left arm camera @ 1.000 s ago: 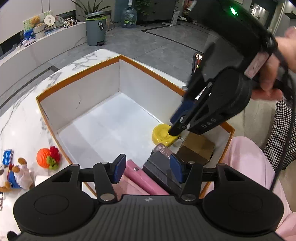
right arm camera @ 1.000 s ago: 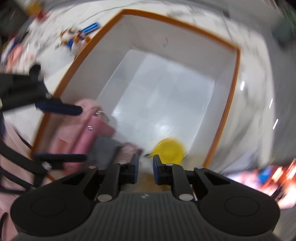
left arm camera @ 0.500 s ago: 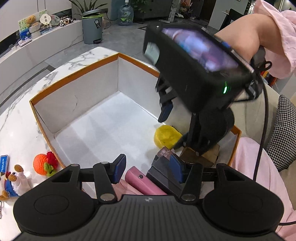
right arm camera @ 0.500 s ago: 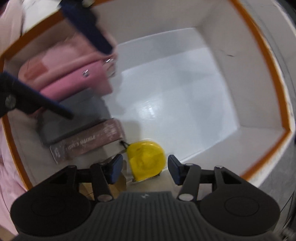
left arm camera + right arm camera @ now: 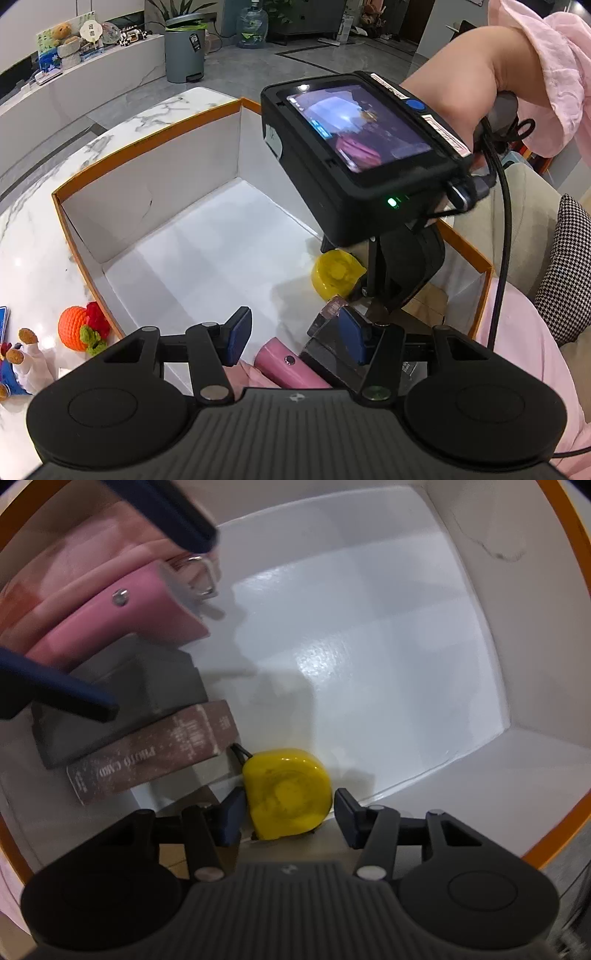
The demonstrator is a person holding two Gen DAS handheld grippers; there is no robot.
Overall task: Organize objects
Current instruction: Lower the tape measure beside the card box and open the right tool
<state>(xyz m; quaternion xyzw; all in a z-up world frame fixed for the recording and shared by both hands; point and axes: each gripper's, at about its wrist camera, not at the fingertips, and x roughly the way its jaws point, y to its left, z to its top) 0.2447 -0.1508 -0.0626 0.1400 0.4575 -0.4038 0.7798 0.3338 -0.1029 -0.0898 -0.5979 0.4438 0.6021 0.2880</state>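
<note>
Right gripper [image 5: 288,814] pointed steeply down into the box, jaws just closed a little after opening, now straddling the yellow tape measure [image 5: 286,794]: left pad at its side, a slight gap at the right pad, no clamp seen. Left gripper [image 5: 293,338] held low over the near rim, tilted down, jaws apart and empty. Beneath it, a pink wallet [image 5: 286,367] and a dark grey case [image 5: 122,698], then a maroon box marked PHOTO CARD [image 5: 155,751] lying just beside the tape measure. White box with orange rim [image 5: 147,151] resting on a marble tabletop [image 5: 26,243]. Left of the box, a crocheted orange toy [image 5: 79,328]. Farther off, a grey bin [image 5: 184,50] on a grey floor.
</note>
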